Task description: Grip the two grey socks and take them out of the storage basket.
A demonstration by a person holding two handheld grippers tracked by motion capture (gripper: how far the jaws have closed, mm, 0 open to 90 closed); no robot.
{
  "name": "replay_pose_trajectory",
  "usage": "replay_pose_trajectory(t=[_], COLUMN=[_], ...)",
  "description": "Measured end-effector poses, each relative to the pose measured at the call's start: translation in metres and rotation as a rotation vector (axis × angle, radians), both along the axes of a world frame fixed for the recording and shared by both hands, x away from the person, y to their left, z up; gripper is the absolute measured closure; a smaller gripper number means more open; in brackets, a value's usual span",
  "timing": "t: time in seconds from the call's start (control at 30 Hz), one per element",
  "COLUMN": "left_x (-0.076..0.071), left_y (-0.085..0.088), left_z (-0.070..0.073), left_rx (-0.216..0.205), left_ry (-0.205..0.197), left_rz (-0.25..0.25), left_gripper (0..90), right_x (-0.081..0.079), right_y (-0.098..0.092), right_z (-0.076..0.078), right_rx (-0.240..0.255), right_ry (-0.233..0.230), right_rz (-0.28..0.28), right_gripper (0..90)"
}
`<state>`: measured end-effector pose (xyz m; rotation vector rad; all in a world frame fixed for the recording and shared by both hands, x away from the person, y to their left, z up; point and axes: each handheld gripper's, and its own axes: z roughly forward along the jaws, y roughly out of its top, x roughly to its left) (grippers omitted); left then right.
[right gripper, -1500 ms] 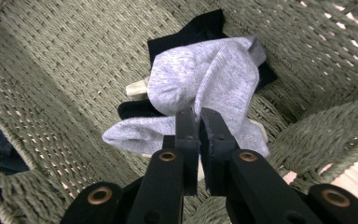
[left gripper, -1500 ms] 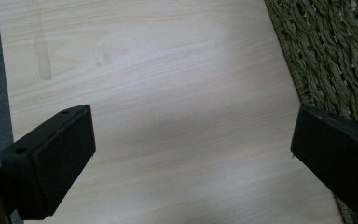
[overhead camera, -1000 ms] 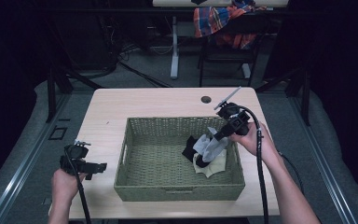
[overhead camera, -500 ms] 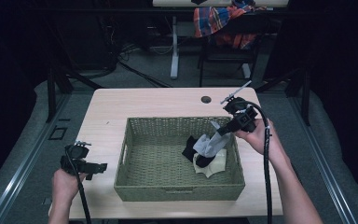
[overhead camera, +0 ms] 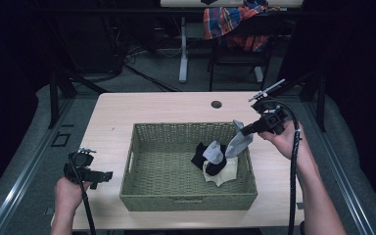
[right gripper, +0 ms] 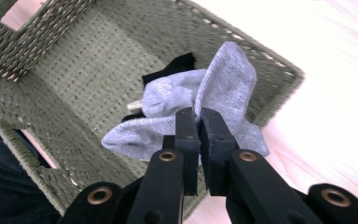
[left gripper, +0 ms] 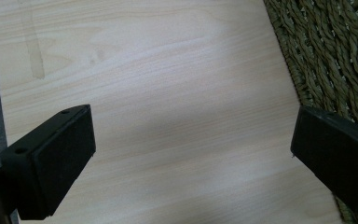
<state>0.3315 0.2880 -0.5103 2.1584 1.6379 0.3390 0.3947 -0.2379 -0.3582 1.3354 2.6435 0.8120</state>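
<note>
A rectangular green woven wicker basket (overhead camera: 188, 169) sits mid-table on the pale wooden tabletop (overhead camera: 152, 107); inside, toward 3 o'clock, lie a black cloth (overhead camera: 199, 155) and a cream cloth (overhead camera: 223, 172); the right gripper (overhead camera: 245, 131) is clamped on a light grey sock (overhead camera: 236, 141), held above the basket's right rim; the left gripper (overhead camera: 108, 174), jaws spread with nothing between them, hovers over bare wood at 9 o'clock just beside the basket wall; a small dark round hole (overhead camera: 216, 104) lies at 12 o'clock

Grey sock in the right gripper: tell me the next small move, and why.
Probably lift it further and carry it right, past the woven green basket rim. The right gripper is shut on the grey sock, which hangs partly above the wall, its lower end inside by the other socks.
</note>
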Motion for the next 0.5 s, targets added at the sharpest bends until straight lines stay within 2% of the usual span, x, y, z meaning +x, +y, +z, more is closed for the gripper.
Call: replay_pose_trajectory(t=[0.5], left_x=[0.000], left_y=[0.000], left_z=[0.000], left_rx=[0.000], left_ry=[0.005], left_rz=[-0.004], left_gripper=[0.1], right_x=[0.003], right_y=[-0.060], right_z=[0.006], right_rx=[0.029], right_ry=[-0.020], right_rz=[-0.157], right_gripper=[86.8])
